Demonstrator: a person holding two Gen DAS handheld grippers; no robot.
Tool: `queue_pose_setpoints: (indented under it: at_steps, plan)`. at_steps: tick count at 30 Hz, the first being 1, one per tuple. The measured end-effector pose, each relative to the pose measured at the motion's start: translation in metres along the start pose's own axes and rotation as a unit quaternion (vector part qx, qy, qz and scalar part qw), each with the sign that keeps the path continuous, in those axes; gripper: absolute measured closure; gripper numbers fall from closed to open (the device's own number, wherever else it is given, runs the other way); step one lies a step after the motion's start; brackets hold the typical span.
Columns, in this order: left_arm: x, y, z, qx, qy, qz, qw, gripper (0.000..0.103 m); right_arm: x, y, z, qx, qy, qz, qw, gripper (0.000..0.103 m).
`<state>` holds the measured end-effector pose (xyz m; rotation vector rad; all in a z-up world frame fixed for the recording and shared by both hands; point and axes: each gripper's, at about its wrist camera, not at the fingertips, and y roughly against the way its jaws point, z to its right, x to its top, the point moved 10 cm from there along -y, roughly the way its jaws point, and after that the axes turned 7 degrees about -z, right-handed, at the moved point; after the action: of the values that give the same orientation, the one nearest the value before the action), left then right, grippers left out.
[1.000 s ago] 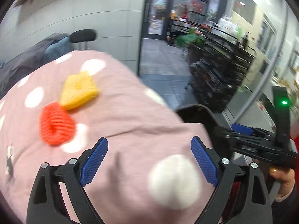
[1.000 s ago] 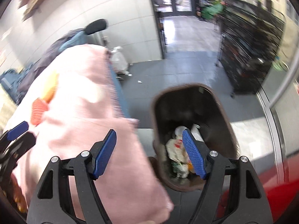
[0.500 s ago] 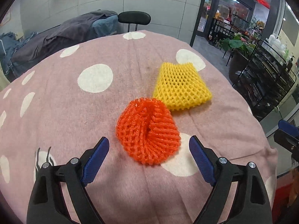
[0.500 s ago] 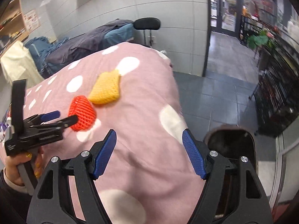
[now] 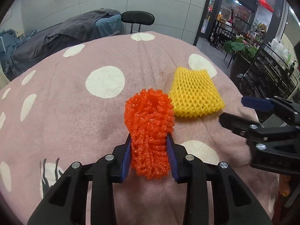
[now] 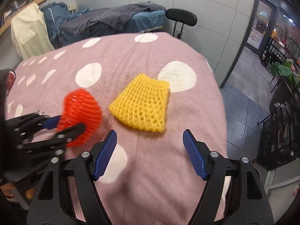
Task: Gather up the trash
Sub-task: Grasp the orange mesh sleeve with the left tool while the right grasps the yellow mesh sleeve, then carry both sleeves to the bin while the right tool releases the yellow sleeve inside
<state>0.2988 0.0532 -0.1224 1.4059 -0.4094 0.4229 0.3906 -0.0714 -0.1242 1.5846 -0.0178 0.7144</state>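
Observation:
An orange foam net (image 5: pixel 149 123) lies on the pink polka-dot tablecloth (image 5: pixel 75 112). My left gripper (image 5: pixel 149 146) is shut on its near end, squeezing it between the blue pads. It also shows in the right wrist view (image 6: pixel 80 112), held by the left gripper (image 6: pixel 63 124). A yellow foam net (image 6: pixel 142 106) lies flat just right of it, also seen in the left wrist view (image 5: pixel 195 95). My right gripper (image 6: pixel 149 148) is open and empty, just short of the yellow net; it shows at the right in the left wrist view (image 5: pixel 243 110).
A black chair (image 6: pixel 181 17) and a bed with dark blankets (image 6: pixel 105 21) stand behind the table. The table's right edge drops to a tiled floor (image 6: pixel 241 101). Black wire racks (image 5: pixel 271 75) stand further right.
My left gripper moved forward and closed on the orange net. My right gripper swung from the bin and floor side over the table toward the yellow net.

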Motion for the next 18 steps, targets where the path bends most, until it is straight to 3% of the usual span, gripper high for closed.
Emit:
queue_pose_setpoints:
  at_steps: [6,8,10,13,18]
  plan:
    - [0.002,0.012,-0.012,-0.009,0.023,0.023,0.9994,0.069,0.020,-0.039,0.000,-0.021,-0.002,-0.045,0.999,0.059]
    - [0.000,0.011,-0.013,-0.008,0.023,0.021,0.9995,0.069,0.021,-0.041,0.002,-0.029,-0.002,-0.044,0.999,0.084]
    - [-0.002,0.010,-0.012,-0.016,0.026,0.020,0.9993,0.069,0.017,-0.034,-0.002,-0.013,0.001,-0.037,0.999,0.085]
    - [-0.003,0.012,-0.008,-0.022,0.028,0.024,0.9991,0.069,0.013,-0.017,0.002,-0.034,0.002,-0.007,0.999,0.087]
    - [-0.009,0.022,0.005,-0.033,0.028,0.034,0.9985,0.069,-0.003,0.015,0.016,-0.021,-0.034,0.025,0.999,0.087]
